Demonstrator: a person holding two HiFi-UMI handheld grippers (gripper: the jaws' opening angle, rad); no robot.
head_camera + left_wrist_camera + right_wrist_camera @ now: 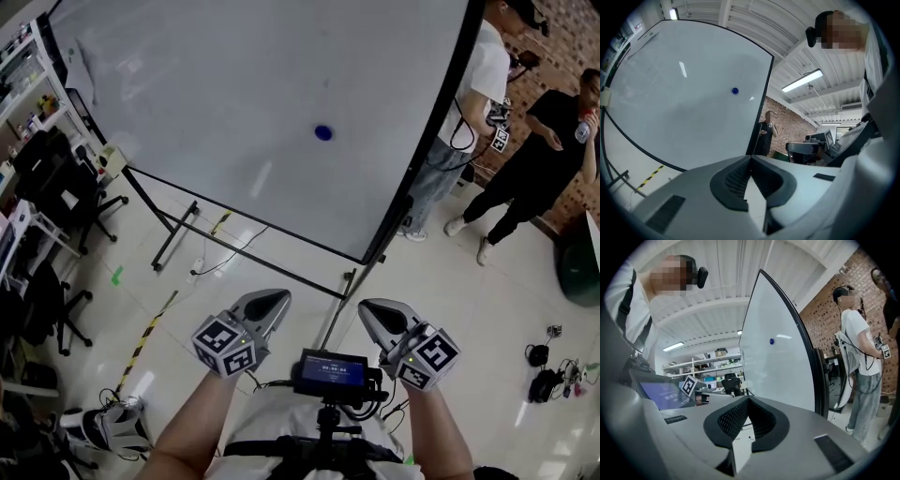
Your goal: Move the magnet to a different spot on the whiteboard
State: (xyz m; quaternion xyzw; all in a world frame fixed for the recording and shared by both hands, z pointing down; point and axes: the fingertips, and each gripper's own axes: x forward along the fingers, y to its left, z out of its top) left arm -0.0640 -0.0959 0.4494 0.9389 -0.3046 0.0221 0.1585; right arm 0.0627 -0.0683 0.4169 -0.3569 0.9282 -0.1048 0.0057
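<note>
You hold both grippers low at your waist, well apart from the whiteboard (216, 112), which I judge means no reach has begun. The left gripper (272, 300) and right gripper (371, 307) each have their jaws closed tip to tip on nothing. The blue magnet (323, 133) clings right of the board's centre (its own pull holds it there), so you will need to open one gripper's jaws first.

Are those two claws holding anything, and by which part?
Nothing is held. The left claw and the right claw are both closed and empty; the blue magnet sits on the whiteboard.
</note>
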